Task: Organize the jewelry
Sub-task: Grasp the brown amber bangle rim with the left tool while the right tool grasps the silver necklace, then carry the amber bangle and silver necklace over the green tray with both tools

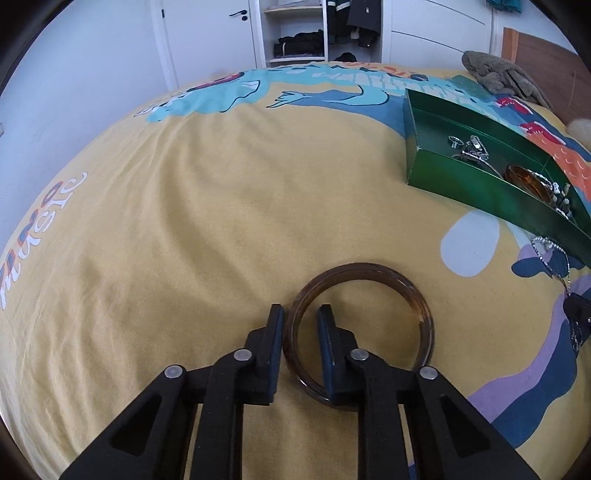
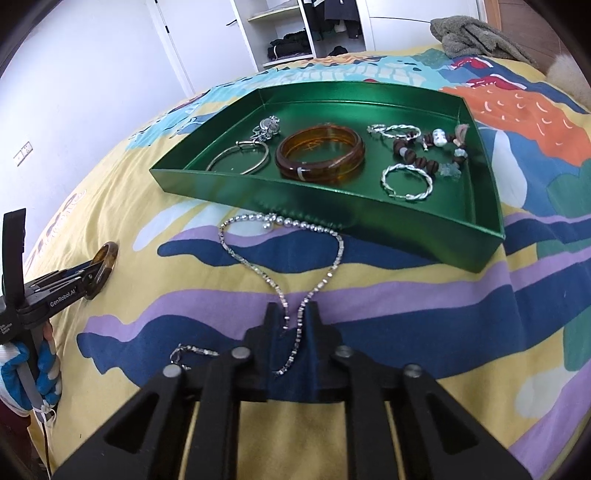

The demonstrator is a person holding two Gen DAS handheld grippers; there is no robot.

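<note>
A brown amber bangle (image 1: 369, 266) lies on the yellow bedcover, and my left gripper (image 1: 301, 310) is shut on its left rim, one finger inside the ring and one outside. The right wrist view shows the same left gripper (image 2: 94, 273) and bangle (image 2: 107, 260) at the far left. A silver beaded necklace (image 2: 291, 222) loops across the cover in front of the green tray (image 2: 258, 192). My right gripper (image 2: 293, 308) is shut on the necklace's two near strands. The tray holds another amber bangle (image 2: 319, 153), a thin silver hoop (image 2: 240, 158), twisted silver hoops (image 2: 406, 182) and a brown bead bracelet (image 2: 428, 147).
The bed's colourful duvet (image 1: 184, 221) fills both views. A grey plush item (image 2: 476, 37) lies at the head end beyond the tray. An open wardrobe with shelves (image 2: 291, 33) and a white door (image 1: 210, 33) stand behind the bed. A gloved hand (image 2: 22, 362) holds the left gripper's handle.
</note>
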